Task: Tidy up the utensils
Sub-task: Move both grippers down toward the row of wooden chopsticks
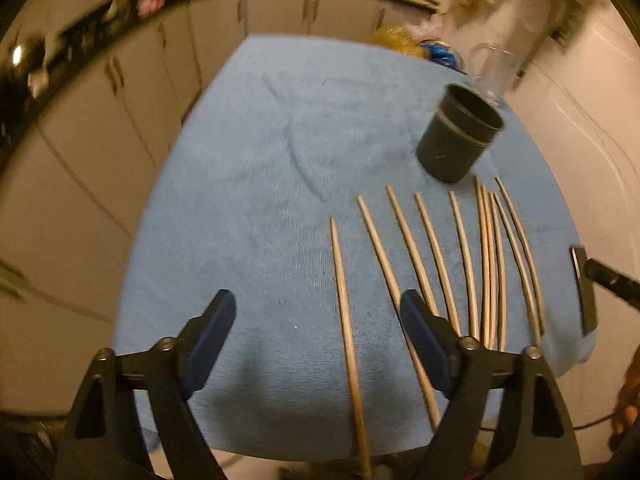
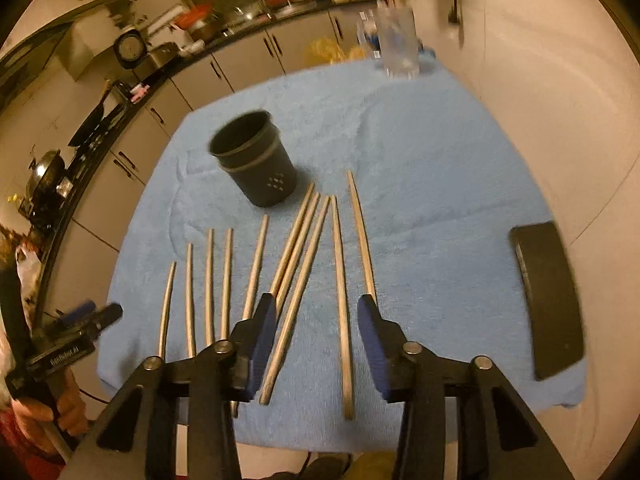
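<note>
Several wooden chopsticks (image 1: 440, 252) lie side by side on a blue towel (image 1: 260, 180), their tips toward a dark round cup (image 1: 460, 136) that stands upright behind them. My left gripper (image 1: 316, 304) hangs open over the row's left end, and the outermost chopstick (image 1: 344, 320) runs between its fingers untouched. In the right wrist view the same cup (image 2: 256, 160) stands left of centre. My right gripper (image 2: 317, 304) is open above the row's right part, with two chopsticks (image 2: 340, 300) lying between its blue pads (image 2: 372, 332), no pad pressing on them.
A flat black slab (image 2: 552, 300) lies on the towel's right edge. A clear glass mug (image 2: 396, 44) stands at the far end of the table. Kitchen cabinets (image 2: 132, 152) and a cluttered counter run along the left. A hand (image 2: 60, 404) holds the left gripper's handle.
</note>
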`<action>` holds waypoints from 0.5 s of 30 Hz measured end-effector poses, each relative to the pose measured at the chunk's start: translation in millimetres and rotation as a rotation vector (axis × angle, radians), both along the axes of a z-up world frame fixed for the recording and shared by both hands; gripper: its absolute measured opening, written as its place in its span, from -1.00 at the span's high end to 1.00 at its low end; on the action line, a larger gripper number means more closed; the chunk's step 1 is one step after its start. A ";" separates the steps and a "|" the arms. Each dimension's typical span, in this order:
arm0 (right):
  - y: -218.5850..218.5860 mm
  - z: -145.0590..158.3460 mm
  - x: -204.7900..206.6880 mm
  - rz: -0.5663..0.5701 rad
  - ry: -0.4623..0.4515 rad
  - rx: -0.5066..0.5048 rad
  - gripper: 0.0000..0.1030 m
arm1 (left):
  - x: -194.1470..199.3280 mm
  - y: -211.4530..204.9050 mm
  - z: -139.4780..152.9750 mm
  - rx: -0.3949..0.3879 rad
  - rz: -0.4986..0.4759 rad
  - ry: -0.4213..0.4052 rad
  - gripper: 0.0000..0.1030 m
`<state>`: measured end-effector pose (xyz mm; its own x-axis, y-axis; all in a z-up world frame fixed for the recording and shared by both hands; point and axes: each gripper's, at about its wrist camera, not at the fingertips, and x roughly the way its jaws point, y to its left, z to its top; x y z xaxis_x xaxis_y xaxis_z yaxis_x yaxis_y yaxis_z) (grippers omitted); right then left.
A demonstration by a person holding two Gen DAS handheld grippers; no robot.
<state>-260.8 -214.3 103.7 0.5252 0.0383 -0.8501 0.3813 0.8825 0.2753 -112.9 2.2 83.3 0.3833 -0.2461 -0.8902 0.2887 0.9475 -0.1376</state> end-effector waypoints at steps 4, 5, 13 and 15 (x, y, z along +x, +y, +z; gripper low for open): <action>-21.9 -17.7 29.9 0.018 0.048 0.020 0.22 | 13.2 -11.6 -20.1 -0.005 -0.014 0.087 -0.16; -28.6 -22.6 38.9 0.022 0.067 0.037 0.22 | 14.2 -16.5 -23.2 0.004 -0.027 0.092 -0.15; -61.3 -59.1 97.8 0.048 0.208 0.060 0.23 | 26.2 -51.4 -42.2 0.111 -0.035 0.105 0.07; -64.6 -65.6 109.4 0.062 0.241 0.049 0.37 | 30.9 -52.9 -49.7 0.129 -0.022 0.121 0.25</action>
